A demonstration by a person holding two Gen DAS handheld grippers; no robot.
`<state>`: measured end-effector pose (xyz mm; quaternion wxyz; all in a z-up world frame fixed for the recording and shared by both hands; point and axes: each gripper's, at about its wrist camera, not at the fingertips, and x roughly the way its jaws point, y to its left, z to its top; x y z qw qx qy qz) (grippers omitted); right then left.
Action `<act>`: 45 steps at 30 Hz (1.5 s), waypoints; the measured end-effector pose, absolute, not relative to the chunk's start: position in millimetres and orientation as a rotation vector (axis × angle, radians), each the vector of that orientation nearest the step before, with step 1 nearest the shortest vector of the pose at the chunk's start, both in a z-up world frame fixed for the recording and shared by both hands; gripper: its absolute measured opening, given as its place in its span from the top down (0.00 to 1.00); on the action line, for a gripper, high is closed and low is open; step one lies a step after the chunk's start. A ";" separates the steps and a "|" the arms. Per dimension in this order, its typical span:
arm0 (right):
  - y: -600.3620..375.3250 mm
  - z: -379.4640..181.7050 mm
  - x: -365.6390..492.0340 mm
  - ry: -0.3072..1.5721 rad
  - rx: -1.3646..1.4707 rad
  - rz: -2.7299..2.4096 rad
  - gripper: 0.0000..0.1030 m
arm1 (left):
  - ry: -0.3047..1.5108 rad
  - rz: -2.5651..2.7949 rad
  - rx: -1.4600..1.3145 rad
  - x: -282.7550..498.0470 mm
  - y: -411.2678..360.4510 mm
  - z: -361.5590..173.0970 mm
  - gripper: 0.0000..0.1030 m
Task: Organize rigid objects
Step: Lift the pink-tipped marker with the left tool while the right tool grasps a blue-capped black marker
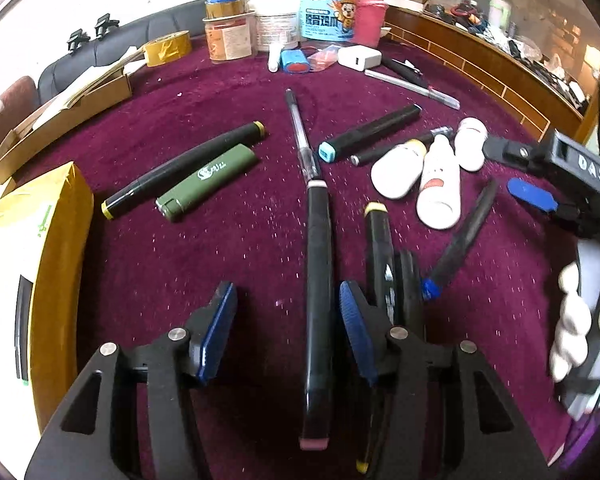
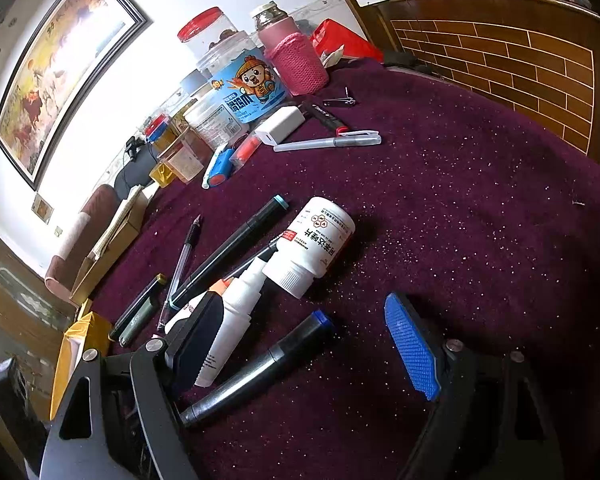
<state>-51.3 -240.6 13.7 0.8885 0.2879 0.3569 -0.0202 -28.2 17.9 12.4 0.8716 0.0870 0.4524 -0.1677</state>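
My left gripper point(image 1: 286, 330) is open, its fingers on either side of a black marker with pink ends point(image 1: 318, 280) lying on the purple cloth. A yellow-tipped marker point(image 1: 380, 240) lies just right of it. A clear pen point(image 1: 300, 132), a green lighter point(image 1: 208, 182), another yellow-ended marker point(image 1: 184, 168), a teal-capped marker point(image 1: 370, 132) and white bottles point(image 1: 438, 182) lie ahead. My right gripper point(image 2: 304, 348) is open, above a blue-capped marker point(image 2: 260, 368), next to the white bottles point(image 2: 316, 240). It also shows at the right of the left wrist view point(image 1: 540, 184).
Jars, a blue-labelled tub point(image 1: 326, 12), a pink-sleeved bottle point(image 2: 296, 56), a white charger point(image 2: 280, 126), tape point(image 1: 168, 48) and pens crowd the table's far side. Cardboard boxes point(image 1: 60, 108) and a yellow box point(image 1: 32, 260) stand at the left. A wooden panel point(image 2: 500, 60) lies behind.
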 end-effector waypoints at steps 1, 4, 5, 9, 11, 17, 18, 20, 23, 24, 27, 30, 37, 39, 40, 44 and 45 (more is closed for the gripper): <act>-240.5 13.6 -51.2 0.742 0.597 -0.043 0.24 | 0.935 -0.348 0.183 -28.1 17.2 12.2 0.49; -240.3 13.6 -50.7 0.740 0.594 -0.045 0.23 | 0.914 -0.379 0.174 -32.1 18.4 12.7 0.72; -240.1 13.7 -50.3 0.740 0.593 -0.045 0.23 | 0.922 -0.400 0.142 -33.6 22.3 15.1 0.88; -238.1 13.4 -49.4 0.741 0.583 -0.047 0.22 | 0.909 -0.440 0.026 -41.5 39.9 25.8 0.88; -236.9 13.5 -49.4 0.741 0.577 -0.049 0.22 | 0.905 -0.458 -0.035 -47.3 50.1 32.2 0.88; -235.8 13.4 -49.3 0.740 0.576 -0.050 0.21 | 0.874 -0.500 -0.194 -67.5 79.9 50.3 0.88; -236.2 13.3 -49.5 0.739 0.580 -0.048 0.21 | 0.866 -0.502 -0.207 -71.1 83.4 52.6 0.88; -236.9 13.1 -49.8 0.735 0.588 -0.045 0.21 | 0.843 -0.503 -0.240 -81.1 91.9 58.0 0.88; -236.0 13.2 -49.2 0.738 0.580 -0.050 0.21 | 0.833 -0.514 -0.278 -89.8 100.3 60.9 0.88; -235.1 13.4 -48.2 0.743 0.572 -0.054 0.22 | 0.832 -0.516 -0.284 -92.0 101.8 60.7 0.88; -231.6 19.3 -48.4 0.763 0.538 -0.070 0.22 | 0.828 -0.516 -0.283 -100.1 106.1 60.7 0.88; -219.3 39.9 -64.9 0.728 0.491 -0.043 0.22 | 0.818 -0.522 -0.275 -106.9 110.1 61.0 0.88; -157.7 60.3 -83.0 0.814 0.309 0.044 0.23 | 0.812 -0.540 -0.315 -110.0 118.3 58.8 0.88; -150.9 54.1 -77.2 0.853 0.254 -0.030 0.36 | 0.808 -0.538 -0.322 -112.1 121.6 59.4 0.88; -151.0 50.3 -73.7 0.878 0.254 -0.052 0.47 | 0.807 -0.539 -0.325 -113.2 122.5 59.4 0.88; -150.7 30.5 -54.9 0.981 0.277 -0.119 0.58 | 0.803 -0.551 -0.336 -117.5 125.4 59.8 0.88; -150.4 28.3 -52.9 0.980 0.287 -0.128 0.58 | 0.800 -0.554 -0.336 -119.0 125.7 60.4 0.88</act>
